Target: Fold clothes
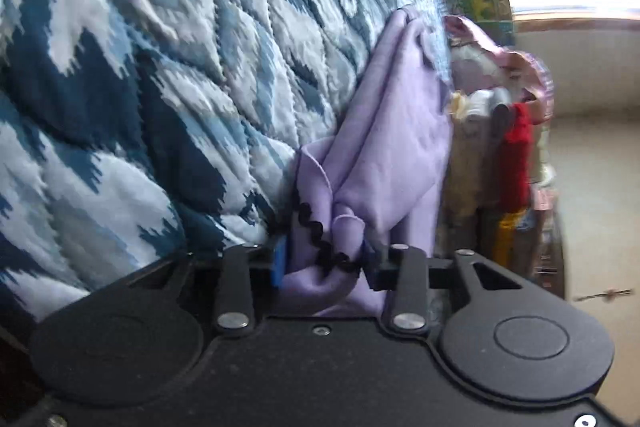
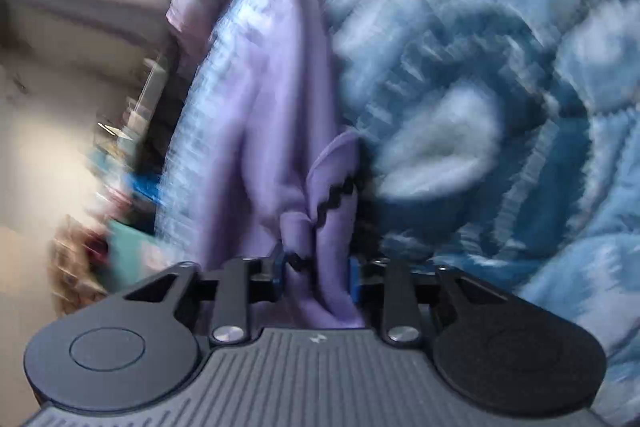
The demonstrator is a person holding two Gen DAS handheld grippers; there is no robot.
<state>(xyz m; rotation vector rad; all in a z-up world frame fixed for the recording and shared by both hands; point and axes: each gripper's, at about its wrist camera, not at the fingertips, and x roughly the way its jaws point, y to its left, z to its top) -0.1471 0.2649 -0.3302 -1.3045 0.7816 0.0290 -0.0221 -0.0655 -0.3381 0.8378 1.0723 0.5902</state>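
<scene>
Blue-and-white quilted bedspread (image 1: 140, 87) fills most of both views. Beside its edge: clutter with a red cloth (image 1: 518, 163), beige floor (image 1: 600, 207).

The left gripper (image 1: 326, 263) points forward and somewhat downward, its two black fingers drawn close with the blue pads (image 1: 279, 265) pinching a bunched fold of lilac cloth (image 1: 384, 155). The right gripper (image 2: 318, 273) is angled downward much the same, its blue pads (image 2: 353, 277) clamped on another gathered fold of that cloth. The right wrist view is blurred.
</scene>
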